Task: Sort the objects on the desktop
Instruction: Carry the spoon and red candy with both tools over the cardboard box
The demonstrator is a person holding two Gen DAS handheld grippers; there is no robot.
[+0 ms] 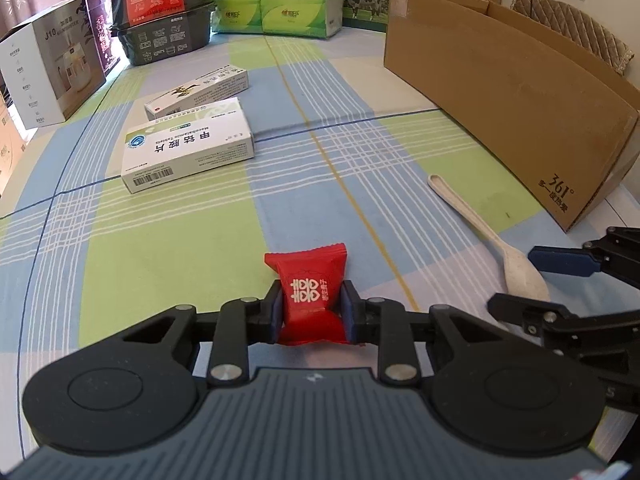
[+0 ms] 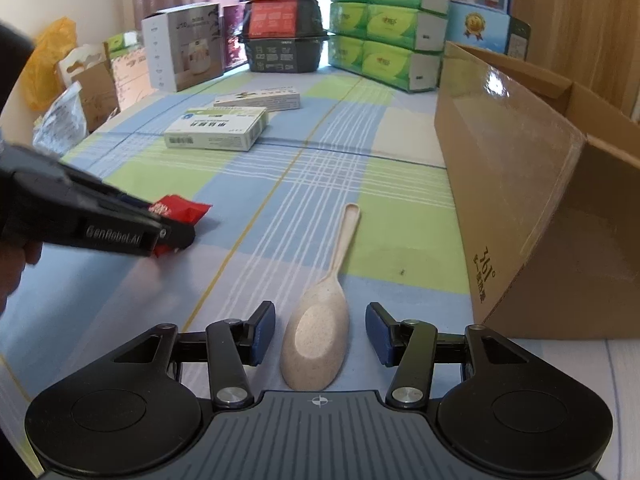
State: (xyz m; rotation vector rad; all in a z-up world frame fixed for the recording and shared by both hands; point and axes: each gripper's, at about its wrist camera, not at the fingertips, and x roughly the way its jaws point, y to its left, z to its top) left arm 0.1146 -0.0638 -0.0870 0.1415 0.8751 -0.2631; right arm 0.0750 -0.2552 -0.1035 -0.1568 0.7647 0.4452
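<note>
In the left wrist view, the left hand-held gripper (image 1: 311,312) pinches a red candy packet (image 1: 310,296) between its blue pads, near the middle of the checked worktop (image 1: 160,260); two medicine boxes (image 1: 188,152) lie farther left, and a cardboard box (image 1: 520,112) stands at right. In the right wrist view, the right hand-held gripper (image 2: 320,334) is spread, its fingers either side of a beige spoon's bowl (image 2: 314,344) lying on the worktop.

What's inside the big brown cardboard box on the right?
Cannot tell. The brown cardboard box shows only its outer wall and open top rim in both views; its interior is hidden. The beige speckled spoon lies outside it, on the checked tablecloth.
</note>
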